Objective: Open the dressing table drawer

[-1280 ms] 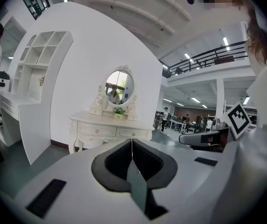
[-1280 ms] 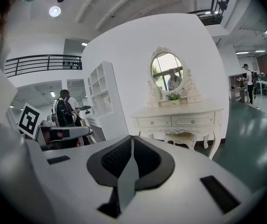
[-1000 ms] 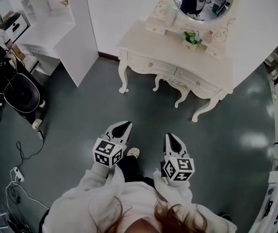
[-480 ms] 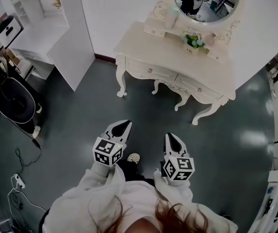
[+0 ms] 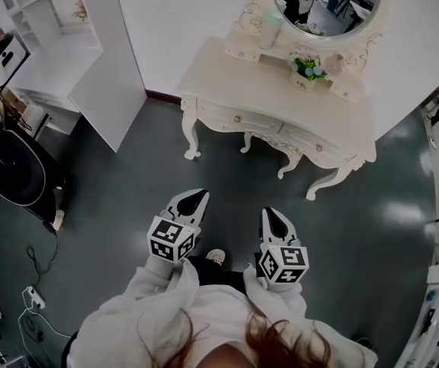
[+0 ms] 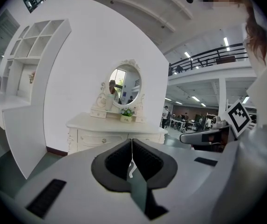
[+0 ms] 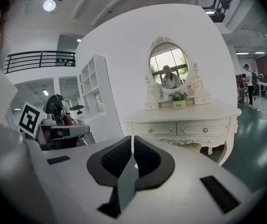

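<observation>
Head view shows my left gripper (image 5: 194,199) and right gripper (image 5: 270,219) both pinched together, empty; the dressing table (image 5: 265,83) far ahead has drawn slightly nearer, its drawers (image 5: 237,119) shut and well out of reach

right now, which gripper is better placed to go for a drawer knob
Right, marginally. The left gripper and right gripper are both shut, empty, far from the dressing table, but the right one faces both drawer knobs squarely.
</observation>
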`<action>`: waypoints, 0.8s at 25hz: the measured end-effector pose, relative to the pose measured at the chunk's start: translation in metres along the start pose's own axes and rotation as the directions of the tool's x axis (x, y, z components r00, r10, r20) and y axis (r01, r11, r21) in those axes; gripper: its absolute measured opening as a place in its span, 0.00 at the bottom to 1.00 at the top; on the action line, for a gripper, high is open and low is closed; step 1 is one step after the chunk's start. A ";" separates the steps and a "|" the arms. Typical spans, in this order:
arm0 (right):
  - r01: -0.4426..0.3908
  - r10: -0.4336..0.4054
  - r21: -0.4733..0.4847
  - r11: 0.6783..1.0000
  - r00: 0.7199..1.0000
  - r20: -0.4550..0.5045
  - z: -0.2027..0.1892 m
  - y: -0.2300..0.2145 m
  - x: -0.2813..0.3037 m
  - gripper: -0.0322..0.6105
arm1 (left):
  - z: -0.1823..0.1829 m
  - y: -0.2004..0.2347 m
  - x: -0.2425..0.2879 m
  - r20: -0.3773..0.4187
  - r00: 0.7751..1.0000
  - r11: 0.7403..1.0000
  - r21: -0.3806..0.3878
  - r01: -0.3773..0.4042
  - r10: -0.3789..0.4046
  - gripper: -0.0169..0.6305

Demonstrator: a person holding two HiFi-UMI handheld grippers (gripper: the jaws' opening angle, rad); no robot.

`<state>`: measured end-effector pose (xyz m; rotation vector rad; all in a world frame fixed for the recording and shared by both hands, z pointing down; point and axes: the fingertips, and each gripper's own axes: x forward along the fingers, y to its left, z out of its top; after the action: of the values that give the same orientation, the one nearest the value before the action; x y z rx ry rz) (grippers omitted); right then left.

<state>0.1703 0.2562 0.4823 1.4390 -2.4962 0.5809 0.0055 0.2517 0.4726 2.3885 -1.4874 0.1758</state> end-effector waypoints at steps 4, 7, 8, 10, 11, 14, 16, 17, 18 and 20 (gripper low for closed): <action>-0.006 0.006 -0.003 1.000 1.000 -0.018 -0.001 0.005 0.006 0.12 | 0.000 0.012 -0.003 -0.008 1.000 1.000 -0.015 -0.016 0.016 0.06; 0.010 -0.010 0.002 1.000 1.000 -0.028 -0.002 0.000 0.007 0.12 | -0.005 0.012 -0.006 -0.024 1.000 1.000 -0.018 -0.012 0.012 0.06; 0.013 -0.013 0.003 1.000 0.999 -0.030 -0.001 -0.002 0.009 0.12 | -0.007 0.012 -0.007 -0.029 1.000 1.000 -0.018 -0.012 0.012 0.06; 0.016 -0.016 0.004 1.000 0.999 -0.042 -0.003 -0.005 0.012 0.12 | -0.012 0.013 -0.009 -0.039 0.999 1.000 -0.022 -0.018 0.017 0.06; 0.016 -0.015 0.006 1.000 0.999 -0.051 -0.005 -0.006 0.013 0.12 | -0.014 0.015 -0.010 -0.045 0.999 0.999 -0.025 -0.024 0.023 0.06; -0.004 0.004 0.006 1.000 0.997 -0.072 -0.010 -0.003 0.021 0.12 | -0.019 0.026 -0.014 -0.052 0.997 0.997 -0.044 -0.059 0.056 0.06; -0.024 0.024 -0.004 1.000 0.996 -0.080 -0.011 0.000 0.029 0.12 | -0.020 0.035 -0.013 -0.048 0.995 0.995 -0.060 -0.085 0.083 0.06; -0.033 0.032 -0.008 0.999 0.996 -0.084 -0.011 0.000 0.033 0.11 | -0.020 0.038 -0.011 -0.046 0.995 0.993 -0.065 -0.095 0.093 0.06; -0.039 0.038 -0.010 0.999 0.996 -0.086 -0.010 -0.001 0.038 0.12 | -0.019 0.041 -0.009 -0.045 0.994 0.992 -0.068 -0.103 0.100 0.06; -0.043 0.043 -0.008 0.999 0.995 -0.087 -0.006 -0.007 0.046 0.12 | -0.018 0.044 -0.002 -0.044 0.993 0.991 -0.070 -0.112 0.109 0.06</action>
<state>0.1529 0.2193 0.5061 1.3301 -2.4645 0.6247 -0.0340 0.2416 0.4976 2.2349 -1.5816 0.1908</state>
